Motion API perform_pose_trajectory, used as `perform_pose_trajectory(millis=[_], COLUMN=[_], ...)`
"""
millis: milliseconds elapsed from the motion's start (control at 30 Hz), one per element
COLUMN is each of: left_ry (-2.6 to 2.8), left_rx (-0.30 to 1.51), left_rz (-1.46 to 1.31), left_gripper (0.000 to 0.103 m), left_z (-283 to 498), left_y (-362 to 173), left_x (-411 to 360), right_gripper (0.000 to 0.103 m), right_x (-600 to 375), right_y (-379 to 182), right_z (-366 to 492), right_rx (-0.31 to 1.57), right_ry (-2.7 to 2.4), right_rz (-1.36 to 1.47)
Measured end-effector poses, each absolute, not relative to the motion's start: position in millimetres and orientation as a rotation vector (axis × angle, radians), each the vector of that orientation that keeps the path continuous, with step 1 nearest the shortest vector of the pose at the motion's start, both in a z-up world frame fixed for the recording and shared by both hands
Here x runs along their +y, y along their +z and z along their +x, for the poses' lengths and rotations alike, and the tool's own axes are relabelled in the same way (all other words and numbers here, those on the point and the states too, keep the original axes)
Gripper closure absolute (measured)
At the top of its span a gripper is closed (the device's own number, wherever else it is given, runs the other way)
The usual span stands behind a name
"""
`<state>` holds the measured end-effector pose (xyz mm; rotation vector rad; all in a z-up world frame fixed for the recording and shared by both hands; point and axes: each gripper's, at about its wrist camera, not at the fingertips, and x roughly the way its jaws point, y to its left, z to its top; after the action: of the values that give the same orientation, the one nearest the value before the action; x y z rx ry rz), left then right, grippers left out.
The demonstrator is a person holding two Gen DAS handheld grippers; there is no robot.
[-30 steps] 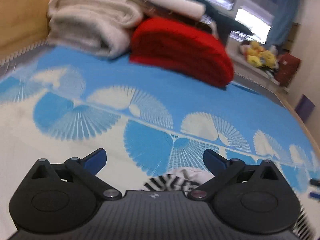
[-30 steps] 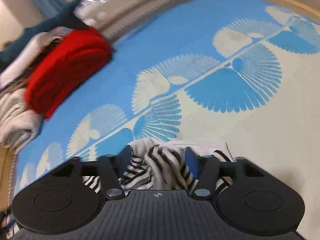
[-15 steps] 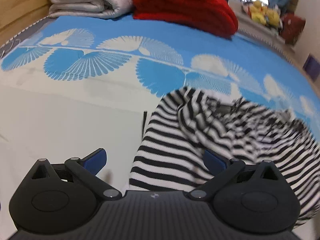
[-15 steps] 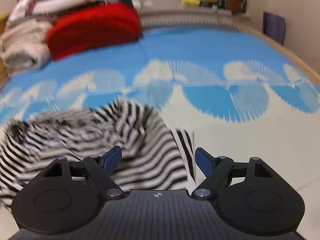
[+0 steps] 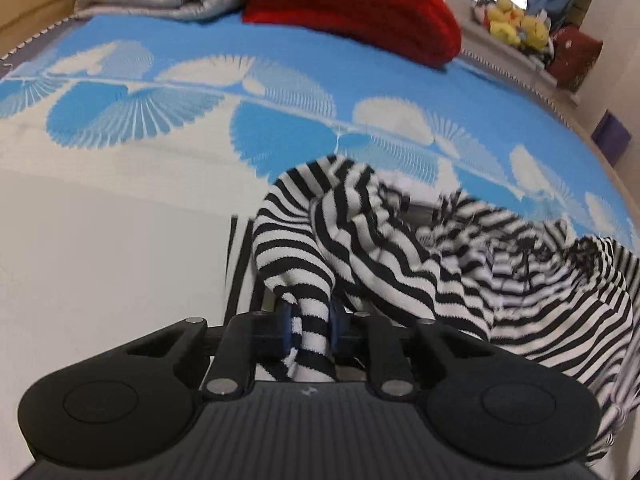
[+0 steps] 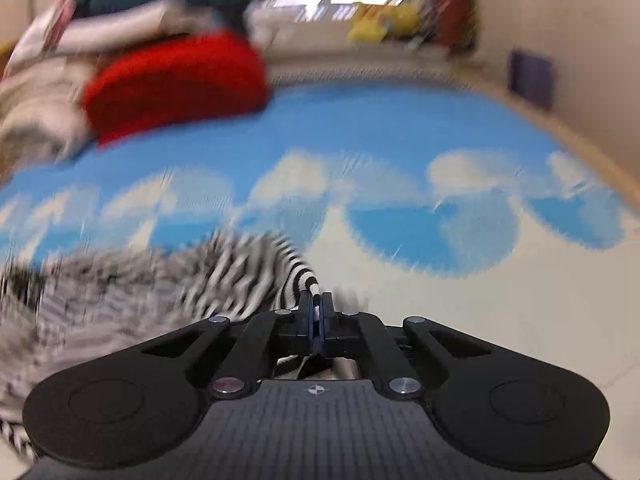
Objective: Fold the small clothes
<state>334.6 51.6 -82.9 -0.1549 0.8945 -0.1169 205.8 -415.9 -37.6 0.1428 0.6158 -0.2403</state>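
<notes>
Black-and-white striped knit garment [image 5: 400, 248] bunched at lower centre and right of the left view, over the blue-and-cream fan-patterned mat [image 5: 120, 208]. Left gripper [image 5: 308, 322] clamped on a thick striped fold; right gripper [image 6: 316, 312] pinched on a thin edge. Could slip from that thin pinch or twist when spread. Right view badly blurred; garment's shape and edges unreadable, its right part cut off.

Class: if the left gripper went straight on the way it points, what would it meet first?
The left gripper, shut on the striped garment, would likely push into that bunched fabric first; depth beyond is unclear.
</notes>
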Motion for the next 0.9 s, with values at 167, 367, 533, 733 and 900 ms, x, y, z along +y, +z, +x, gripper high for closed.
perform_pose_trajectory(millis=[167, 367, 533, 733, 900], left_ry=[-0.108, -0.078, -0.056, -0.019, -0.014], left_rx=[0.925, 0.914, 0.866, 0.865, 0.842], left_rz=[-0.16, -0.153, -0.167, -0.168, -0.117], left_gripper=[0.078, 0.036, 0.02, 0.019, 0.016], left_z=[341, 350, 347, 348, 347], left_y=[-91, -88, -77, -74, -68], left_x=[56, 59, 67, 74, 68], right_gripper=[0.102, 0.102, 0.102, 0.098, 0.048], right_x=[-445, -441, -447, -456, -431], right_y=[-54, -87, -59, -86, -65], right_z=[219, 238, 227, 242, 233], right_rx=[0.671, 0.789, 0.644, 0.801, 0.732], right_ry=[-0.343, -0.376, -0.42, -0.421, -0.381], right_rz=[0.206, 0.136, 0.175, 0.212, 0.13])
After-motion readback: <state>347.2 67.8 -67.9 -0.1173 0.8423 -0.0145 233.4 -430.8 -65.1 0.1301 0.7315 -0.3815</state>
